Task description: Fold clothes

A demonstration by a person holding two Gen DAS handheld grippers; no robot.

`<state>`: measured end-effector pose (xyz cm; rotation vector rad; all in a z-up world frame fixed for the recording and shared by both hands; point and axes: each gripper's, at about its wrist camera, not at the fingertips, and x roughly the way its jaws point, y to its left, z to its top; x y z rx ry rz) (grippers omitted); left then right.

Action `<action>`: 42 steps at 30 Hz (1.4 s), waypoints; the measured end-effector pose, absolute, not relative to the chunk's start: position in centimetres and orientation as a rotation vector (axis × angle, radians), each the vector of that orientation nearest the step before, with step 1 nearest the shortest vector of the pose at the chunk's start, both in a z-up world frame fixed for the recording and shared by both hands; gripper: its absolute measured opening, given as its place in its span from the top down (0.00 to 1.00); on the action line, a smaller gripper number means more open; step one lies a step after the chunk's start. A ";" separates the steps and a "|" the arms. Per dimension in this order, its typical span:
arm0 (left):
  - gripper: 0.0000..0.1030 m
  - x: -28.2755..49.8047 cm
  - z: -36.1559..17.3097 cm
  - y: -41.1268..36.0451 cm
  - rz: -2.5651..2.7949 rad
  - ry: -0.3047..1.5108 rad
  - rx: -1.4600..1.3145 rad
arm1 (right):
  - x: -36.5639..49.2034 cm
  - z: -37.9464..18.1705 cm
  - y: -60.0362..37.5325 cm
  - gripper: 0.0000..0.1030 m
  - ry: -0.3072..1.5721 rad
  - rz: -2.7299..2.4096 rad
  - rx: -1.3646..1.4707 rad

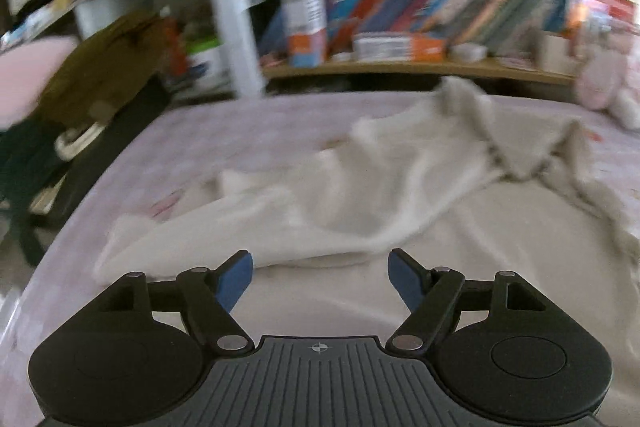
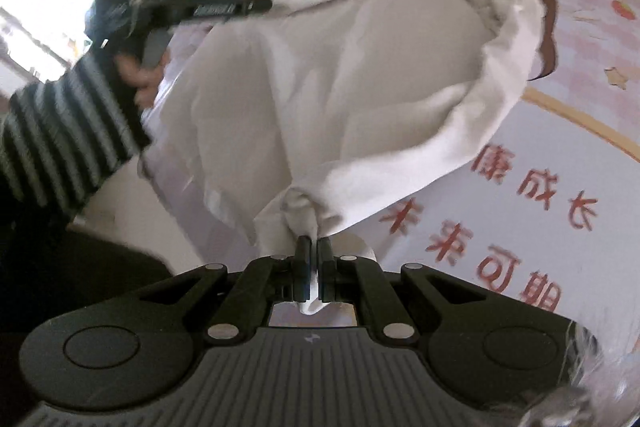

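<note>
A white garment (image 1: 400, 187) lies crumpled on a pink bed sheet (image 1: 224, 139). My left gripper (image 1: 320, 275) is open with blue pads, hovering just above the garment's near part, holding nothing. In the right wrist view my right gripper (image 2: 314, 247) is shut on a bunched edge of the white garment (image 2: 340, 87) and lifts it off the sheet. The left gripper (image 2: 224, 7) shows there at the upper left, held by a hand in a striped sleeve (image 2: 64, 131).
A bookshelf (image 1: 420, 67) with books and boxes stands behind the bed. A brown bag (image 1: 108, 75) and a dark stand are at the left edge. A pink plush toy (image 1: 604, 83) sits at the right. The sheet has red printed characters (image 2: 520, 219).
</note>
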<state>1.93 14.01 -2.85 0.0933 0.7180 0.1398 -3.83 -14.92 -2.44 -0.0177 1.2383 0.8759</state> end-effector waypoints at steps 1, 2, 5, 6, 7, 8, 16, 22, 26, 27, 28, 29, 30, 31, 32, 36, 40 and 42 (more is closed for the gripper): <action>0.25 2.2 -3.0 14.9 0.158 0.725 0.084 | -4.1 -2.3 -15.0 0.97 1.247 0.873 -0.029; 0.26 2.5 -3.0 15.3 0.162 0.724 0.090 | -4.2 -2.2 -15.1 0.97 1.251 0.863 -0.040; 0.25 3.3 -2.6 16.1 0.144 0.697 0.139 | -4.8 -2.0 -15.4 0.97 1.263 0.835 -0.074; 0.25 3.6 -2.3 16.3 0.136 0.685 0.156 | -5.0 -1.9 -15.5 0.97 1.267 0.826 -0.085; 0.25 3.9 -2.1 16.7 0.126 0.677 0.166 | -4.6 -1.4 -15.7 0.97 1.246 0.801 -0.089; 0.25 4.3 -2.1 17.1 0.123 0.678 0.169 | -4.1 -0.8 -15.9 0.97 1.217 0.772 -0.091; 0.25 7.4 -3.6 21.0 0.128 0.735 0.198 | 2.2 2.5 -15.3 0.64 0.940 0.540 -0.241; 0.25 8.0 -4.2 22.8 0.106 0.756 0.160 | 10.3 1.7 -11.5 0.30 0.733 0.440 -0.487; 0.25 8.8 -4.6 23.5 0.078 0.787 0.153 | 14.8 -1.2 -8.9 0.30 0.738 0.451 -0.634; 0.25 9.1 -4.7 23.7 0.069 0.798 0.150 | 15.7 -2.1 -8.6 0.30 0.756 0.448 -0.650; 0.25 9.3 -4.9 23.8 0.058 0.809 0.147 | 16.6 -2.9 -8.4 0.34 0.776 0.442 -0.660; 0.26 9.5 -5.1 23.9 0.045 0.818 0.143 | 17.4 -3.8 -8.1 0.36 0.797 0.436 -0.671; 0.29 9.6 -5.2 24.0 0.033 0.828 0.138 | 18.0 -4.5 -8.1 0.57 0.816 0.438 -0.670; 0.36 9.5 -4.9 24.0 0.024 0.820 0.142 | 18.3 -4.9 -8.3 0.71 0.835 0.449 -0.647; 0.61 9.1 -4.3 23.9 0.016 0.803 0.150 | 18.3 -4.7 -8.8 0.77 0.853 0.459 -0.597; 0.98 7.8 -1.9 23.6 -0.017 0.732 0.182 | 17.3 -2.4 -11.8 0.89 0.914 0.535 -0.372; 0.98 7.8 1.5 24.1 -0.016 0.630 0.157 | 15.1 1.0 -16.4 0.89 0.925 0.593 -0.127; 0.98 9.8 3.7 24.5 0.022 0.539 0.091 | 15.4 2.1 -19.3 0.89 0.899 0.526 0.015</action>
